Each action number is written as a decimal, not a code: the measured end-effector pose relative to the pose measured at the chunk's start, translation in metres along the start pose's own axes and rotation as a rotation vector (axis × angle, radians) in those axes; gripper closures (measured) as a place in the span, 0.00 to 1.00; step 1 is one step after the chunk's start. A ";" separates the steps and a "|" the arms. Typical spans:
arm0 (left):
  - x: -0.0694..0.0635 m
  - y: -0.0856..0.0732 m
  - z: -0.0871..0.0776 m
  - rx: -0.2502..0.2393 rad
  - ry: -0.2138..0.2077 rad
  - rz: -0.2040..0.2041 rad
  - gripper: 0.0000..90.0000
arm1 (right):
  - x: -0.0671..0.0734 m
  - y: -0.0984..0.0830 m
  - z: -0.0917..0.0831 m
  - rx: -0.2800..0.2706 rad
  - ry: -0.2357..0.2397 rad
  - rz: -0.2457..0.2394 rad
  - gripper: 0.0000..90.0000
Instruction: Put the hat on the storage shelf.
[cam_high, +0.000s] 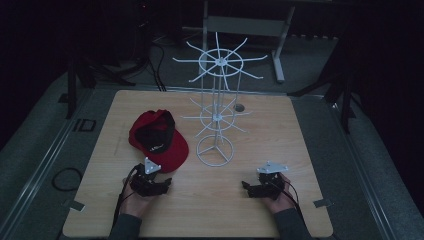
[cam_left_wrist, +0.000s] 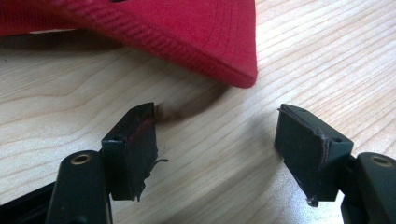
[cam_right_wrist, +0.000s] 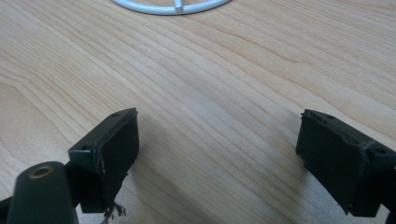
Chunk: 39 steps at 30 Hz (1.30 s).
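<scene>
Both hand-held grippers rest low near the front edge of the wooden surface (cam_high: 280, 130); the left hand-held gripper (cam_high: 159, 184) sits just in front of the red cap (cam_high: 159, 136), and in the left gripper view its jaws stand wide apart with nothing between them, only bare wood in the gap; the cap's brim (cam_left_wrist: 205, 42) lies just ahead of the fingertips (cam_left_wrist: 140, 123), close but apart from them, casting a dark shadow on the grain; the cap itself lies on the left half of the surface, its brim pointing toward the person, beside the round base of the white wire rack (cam_high: 216, 107); the rack stands upright near the middle, with two tiers of spokes, well apart from either hand; the right hand-held gripper (cam_high: 252, 189) is likewise released, its jaws spread over bare wood in the right gripper view, with the rim of the rack's base ring (cam_right_wrist: 170, 7) farther ahead at the top.
</scene>
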<state>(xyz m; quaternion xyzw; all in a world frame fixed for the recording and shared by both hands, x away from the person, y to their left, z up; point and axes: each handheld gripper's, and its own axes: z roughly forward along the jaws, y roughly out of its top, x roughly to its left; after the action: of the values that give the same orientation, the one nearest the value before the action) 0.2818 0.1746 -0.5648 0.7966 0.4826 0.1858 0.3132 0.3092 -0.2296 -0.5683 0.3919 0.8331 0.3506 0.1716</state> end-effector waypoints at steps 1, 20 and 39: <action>0.000 0.000 0.000 0.002 -0.002 0.001 0.34 | 0.000 0.000 0.000 0.000 0.000 0.000 0.15; 0.022 0.000 -0.037 -0.072 -0.121 -0.116 0.62 | 0.000 0.000 0.000 -0.001 -0.001 -0.002 0.15; 0.034 0.029 -0.023 -0.089 -0.134 -0.263 0.37 | 0.000 -0.001 0.000 -0.001 -0.001 -0.002 0.15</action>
<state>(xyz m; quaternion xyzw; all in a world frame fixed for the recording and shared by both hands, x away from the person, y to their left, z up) 0.3027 0.2018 -0.5280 0.7223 0.5522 0.1109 0.4014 0.3085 -0.2300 -0.5683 0.3911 0.8331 0.3508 0.1728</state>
